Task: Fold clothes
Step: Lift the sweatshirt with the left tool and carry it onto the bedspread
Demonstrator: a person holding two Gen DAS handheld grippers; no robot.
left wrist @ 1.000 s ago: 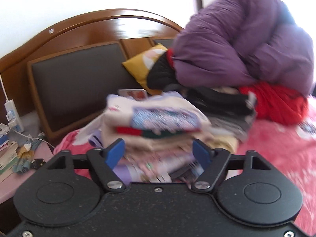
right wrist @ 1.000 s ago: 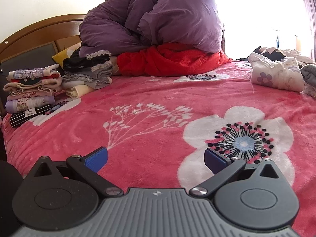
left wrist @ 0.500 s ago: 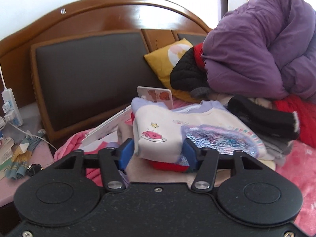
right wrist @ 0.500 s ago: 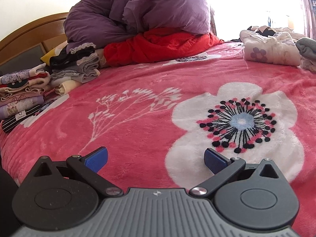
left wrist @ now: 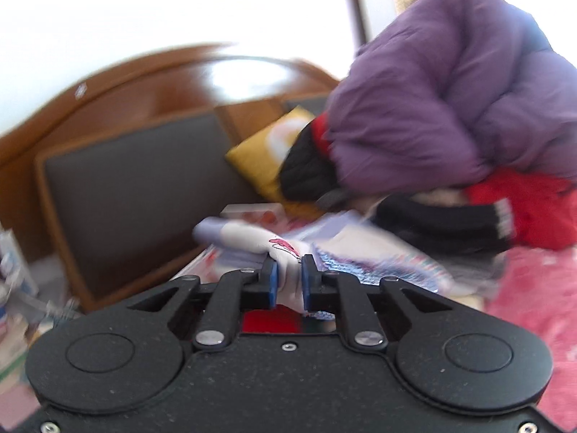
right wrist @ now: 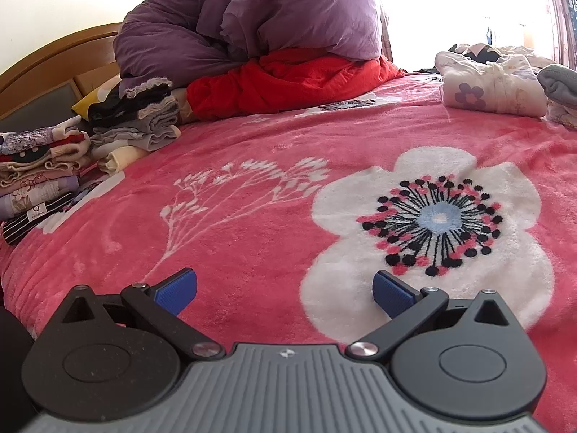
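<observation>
- The left hand-held gripper [left wrist: 287, 281] is clamped on a bunched fold of the white garment [left wrist: 285, 252], with cloth filling the narrow gap between its blue pads [left wrist: 273, 281].
- The pinched fold sits right at the fingertips; the rest of the garment, with its sequinned print, spreads ahead and to the right of that gripper, so its long axis seems to run rightward and away.
- The garment appears to lie on top of the stack of folded clothes [right wrist: 39, 176], which shows at the far left of the right wrist view, well apart from the right hand-held gripper [right wrist: 284, 290].
- The right hand-held gripper holds nothing; its jaws stand wide apart, low over the pink flowered bed cover [right wrist: 252, 187].
- The left hand is clearly the nearer one, so any shift of the garment probably turns on it; the right would have to travel far left to help.
- Farther ahead of the left gripper lie a purple duvet [left wrist: 450, 101] over a red blanket [left wrist: 523, 205], then the wooden headboard [left wrist: 144, 83].
- An unfolded pale floral garment [right wrist: 490, 90] waits far ahead and right of the right gripper.
</observation>
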